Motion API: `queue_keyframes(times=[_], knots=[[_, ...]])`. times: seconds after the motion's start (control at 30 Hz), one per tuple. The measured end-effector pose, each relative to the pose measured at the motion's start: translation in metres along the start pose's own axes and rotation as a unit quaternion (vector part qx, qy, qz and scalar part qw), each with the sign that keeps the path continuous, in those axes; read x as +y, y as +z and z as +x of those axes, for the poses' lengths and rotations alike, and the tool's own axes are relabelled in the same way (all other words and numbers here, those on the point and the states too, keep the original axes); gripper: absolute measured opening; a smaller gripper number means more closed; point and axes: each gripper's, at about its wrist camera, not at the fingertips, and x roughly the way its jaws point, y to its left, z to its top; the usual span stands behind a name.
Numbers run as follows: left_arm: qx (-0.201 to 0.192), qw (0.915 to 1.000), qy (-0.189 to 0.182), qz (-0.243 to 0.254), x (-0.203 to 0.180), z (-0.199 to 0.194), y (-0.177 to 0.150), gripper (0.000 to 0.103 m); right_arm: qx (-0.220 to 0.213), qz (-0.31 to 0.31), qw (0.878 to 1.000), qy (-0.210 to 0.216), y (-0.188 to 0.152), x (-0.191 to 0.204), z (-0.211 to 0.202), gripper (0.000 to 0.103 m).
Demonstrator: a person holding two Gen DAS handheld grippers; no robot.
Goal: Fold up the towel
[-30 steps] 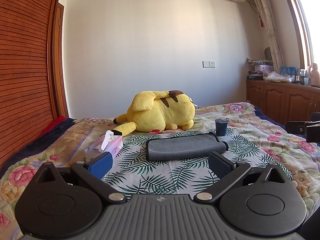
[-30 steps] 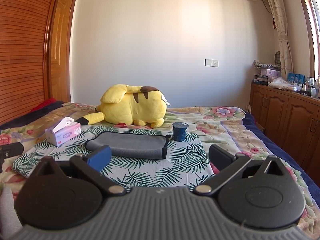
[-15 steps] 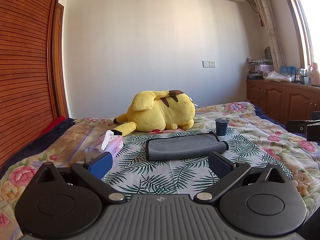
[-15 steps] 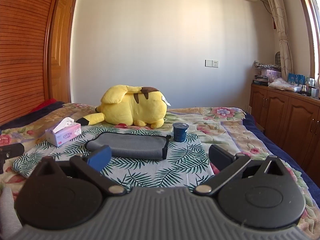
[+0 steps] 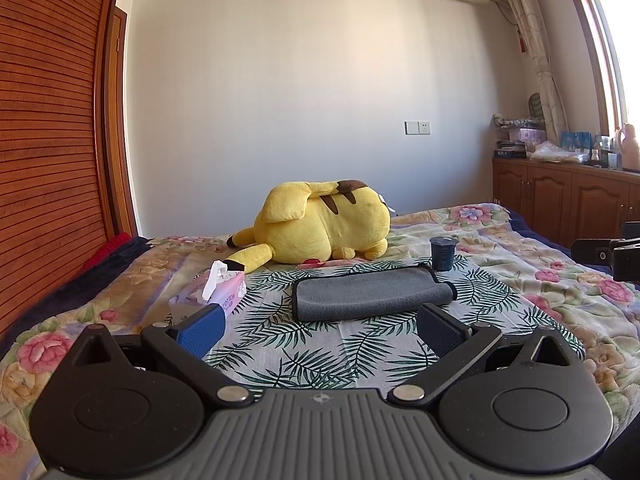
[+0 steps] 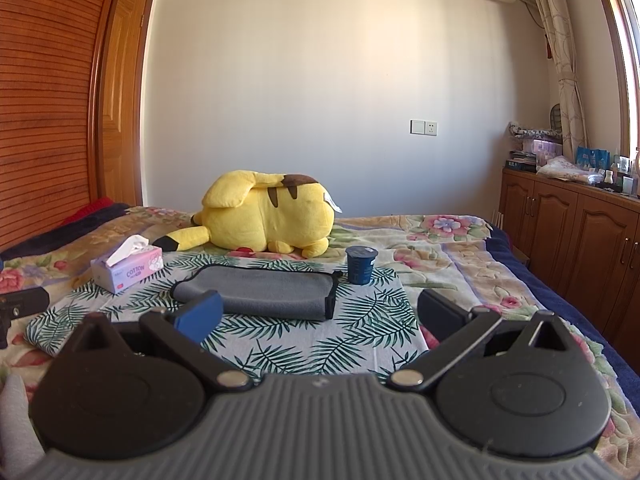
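A grey towel [image 5: 370, 294] lies folded in a long flat band on a palm-leaf cloth [image 5: 320, 356] on the bed. It also shows in the right wrist view [image 6: 264, 292]. My left gripper [image 5: 320, 330] is open and empty, held back from the towel's near edge. My right gripper [image 6: 318, 314] is open and empty, also short of the towel and a little to its right. Neither gripper touches the towel.
A yellow plush toy [image 5: 324, 226] lies behind the towel. A dark blue cup [image 6: 361, 265] stands at the towel's far right corner. A pink tissue box [image 6: 128, 269] sits to the left. Wooden cabinets [image 6: 580, 240] line the right wall; a wooden wardrobe [image 5: 48, 120] is at left.
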Motion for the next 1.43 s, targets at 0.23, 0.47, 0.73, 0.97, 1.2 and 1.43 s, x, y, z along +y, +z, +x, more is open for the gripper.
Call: queue_keyframes(times=[0.23, 0.47, 0.73, 0.97, 1.2, 1.43], knots=[[0.0, 1.0, 0.002, 0.001, 0.0007, 0.0006, -0.0003, 0.087, 0.0, 0.0, 1.0, 0.0, -0.0003, 0.0002, -0.0001, 0.103], [0.001, 1.0, 0.002, 0.002, 0.0013, 0.0016, -0.0006, 0.087, 0.0, 0.0, 1.0, 0.0, -0.0006, 0.0001, 0.0001, 0.103], [0.001, 1.0, 0.002, 0.003, 0.0013, 0.002, -0.0005, 0.087, 0.0, 0.0, 1.0, 0.0, -0.0007, 0.0001, 0.0, 0.103], [0.001, 1.0, 0.0, 0.003, 0.001, 0.0016, -0.001, 0.087, 0.0, 0.0, 1.0, 0.0, -0.0009, 0.0, 0.0002, 0.103], [0.002, 1.0, 0.0, 0.006, 0.0001, 0.0007, -0.0019, 0.087, -0.001, 0.001, 1.0, 0.0, 0.0003, 0.0005, -0.0006, 0.103], [0.002, 1.0, 0.0, 0.006, 0.0003, 0.0005, -0.002, 0.087, -0.002, 0.0, 1.0, 0.0, 0.0011, 0.0014, -0.0013, 0.103]])
